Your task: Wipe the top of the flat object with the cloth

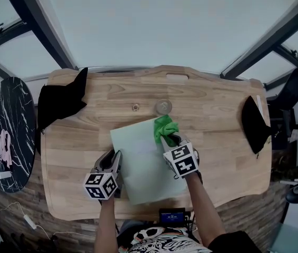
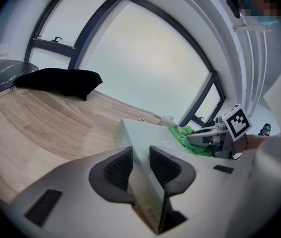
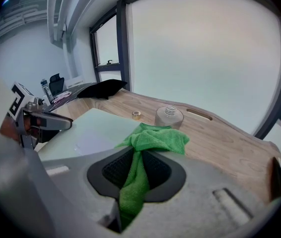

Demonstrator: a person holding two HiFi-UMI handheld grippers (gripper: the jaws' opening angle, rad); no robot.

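Pale green and thin, the flat object (image 1: 138, 159) lay on the wooden table (image 1: 217, 146), close to the middle of its near edge. The green cloth (image 1: 165, 128) sat bunched on the object's far right corner, its tail pinched between the closed jaws of the right gripper (image 3: 136, 167). The left gripper (image 2: 140, 167) had its jaws clamped on the object's left edge. Just past the object's far edge stood a clear bottle (image 1: 163, 107), with a small ring (image 1: 135, 107) to its left. One black cloth (image 1: 59, 101) covered the table's far left corner, and another black cloth (image 1: 254, 125) lay at its right edge.
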